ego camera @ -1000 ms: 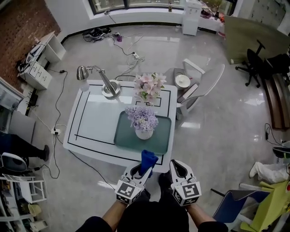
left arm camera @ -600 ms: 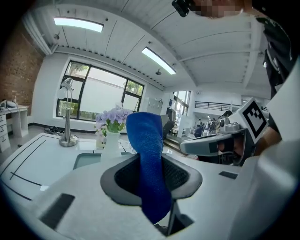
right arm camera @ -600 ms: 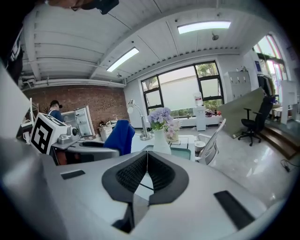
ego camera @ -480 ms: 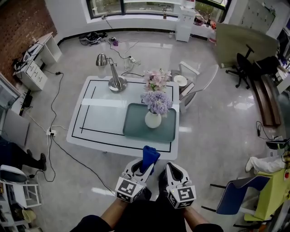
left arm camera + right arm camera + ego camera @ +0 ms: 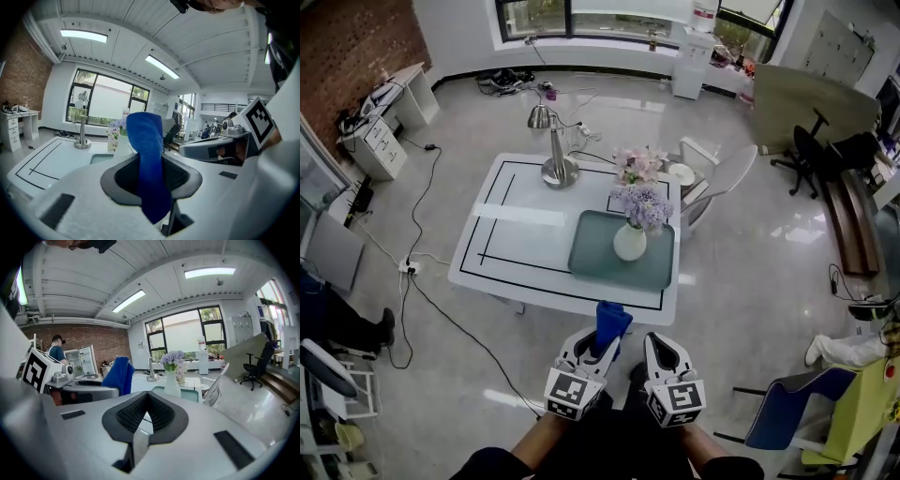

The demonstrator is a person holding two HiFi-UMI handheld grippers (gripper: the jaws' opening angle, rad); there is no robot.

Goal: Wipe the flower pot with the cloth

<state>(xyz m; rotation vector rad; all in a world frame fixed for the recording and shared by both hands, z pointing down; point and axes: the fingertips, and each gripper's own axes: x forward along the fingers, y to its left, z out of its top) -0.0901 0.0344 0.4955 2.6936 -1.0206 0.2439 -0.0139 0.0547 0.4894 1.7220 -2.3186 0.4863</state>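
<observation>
Clamps a blue cloth [image 5: 147, 159] in the left tongs [image 5: 152, 176], free end sticking up past the tips. Keeps nothing in the right tongs [image 5: 146, 416], pressed together, just right of the left pair. Holds both over the floor, short of the near edge of the white bench [image 5: 511, 248]. Farther off, on a teal tray [image 5: 595, 262] at the bench's right end, stands the white flower pot [image 5: 630, 244] with purple blooms, upright, well apart from the cloth. Just beyond it, pink flowers [image 5: 639, 165]. Left of those, at the far edge, a silver lamp [image 5: 557, 159]. Off the far right corner, a white chair [image 5: 722, 180].
</observation>
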